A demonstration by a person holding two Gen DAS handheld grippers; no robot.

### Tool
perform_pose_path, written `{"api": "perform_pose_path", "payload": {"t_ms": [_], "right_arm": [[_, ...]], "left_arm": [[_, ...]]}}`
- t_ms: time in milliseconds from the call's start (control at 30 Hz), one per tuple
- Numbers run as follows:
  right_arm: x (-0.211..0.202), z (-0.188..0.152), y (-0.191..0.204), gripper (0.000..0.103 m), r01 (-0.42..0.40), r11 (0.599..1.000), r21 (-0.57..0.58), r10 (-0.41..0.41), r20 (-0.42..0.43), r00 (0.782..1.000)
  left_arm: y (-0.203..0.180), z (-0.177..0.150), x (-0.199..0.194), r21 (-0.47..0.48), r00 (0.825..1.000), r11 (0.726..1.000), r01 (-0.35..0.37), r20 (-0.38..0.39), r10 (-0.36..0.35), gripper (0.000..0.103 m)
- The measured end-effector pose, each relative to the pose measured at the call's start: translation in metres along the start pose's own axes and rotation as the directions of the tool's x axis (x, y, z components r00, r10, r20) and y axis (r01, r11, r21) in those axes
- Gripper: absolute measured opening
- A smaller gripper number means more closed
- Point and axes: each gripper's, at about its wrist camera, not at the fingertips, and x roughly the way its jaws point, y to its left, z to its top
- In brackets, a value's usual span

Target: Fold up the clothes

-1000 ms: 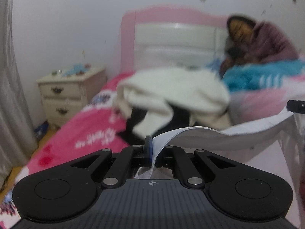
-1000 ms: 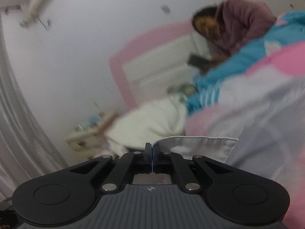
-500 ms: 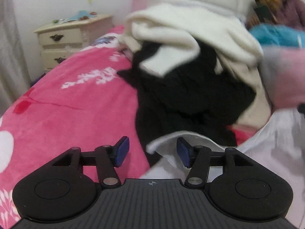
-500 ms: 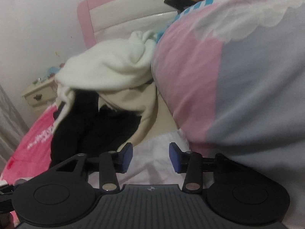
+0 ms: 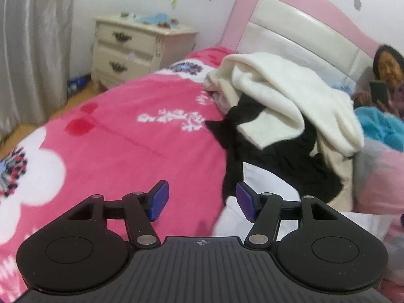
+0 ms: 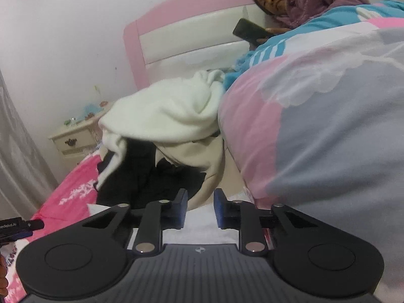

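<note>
My left gripper has its jaws spread wide, with nothing between the blue pads. My right gripper is also parted, with a narrower gap, and grips nothing. Both point forward.

White characters are printed on the pink bedspread beside the clothes pile, too blurred to read. A small white label on the black device at the right wrist view's left edge is illegible.
</note>
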Motion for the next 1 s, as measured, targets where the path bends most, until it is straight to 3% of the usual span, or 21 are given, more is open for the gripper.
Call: {"api": "perform_pose_path", "payload": {"t_ms": [233,333,500,600,700,833,933,1000], "right_arm": [[-0.073,0.016,0.01,0.022,-0.077,0.991,-0.108,0.084,0.066,0.994],[-0.125,0.027,0.019,0.022,-0.132,0.979,-0.156,0.149,0.104,0.983],[-0.22,0.045,0.038,0.022,-0.266,0.949,-0.169,0.292,0.158,0.943],[-0.262,0.048,0.058,0.022,-0.346,0.917,-0.2,0.378,0.156,0.912],[-0.282,0.032,0.08,0.022,-0.437,0.874,-0.213,0.462,0.084,0.883],[-0.271,-0.037,0.115,0.023,-0.548,0.814,-0.192,0.528,-0.15,0.836],[-0.256,-0.111,0.138,0.024,-0.592,0.774,-0.223,0.507,-0.342,0.791],[-0.254,-0.165,0.153,0.027,-0.626,0.722,-0.296,0.477,-0.443,0.759]], "left_arm": [[0.039,0.015,-0.096,-0.057,0.983,0.987,0.149,-0.099,-0.154,0.059],[0.065,0.025,-0.162,-0.036,0.976,0.98,0.198,-0.08,-0.2,0.059],[0.108,0.031,-0.273,0.04,0.98,0.979,0.199,-0.023,-0.198,0.067],[0.128,0.012,-0.305,0.12,0.98,0.975,0.188,-0.092,-0.178,0.072],[0.138,-0.031,-0.308,0.207,0.965,0.955,0.212,-0.198,-0.172,0.072],[0.138,-0.118,-0.273,0.306,0.91,0.904,0.298,-0.377,-0.172,0.072],[0.132,-0.185,-0.24,0.41,0.875,0.867,0.283,-0.48,-0.059,0.071],[0.129,-0.217,-0.227,0.484,0.867,0.838,0.252,-0.497,0.026,0.071]]}}
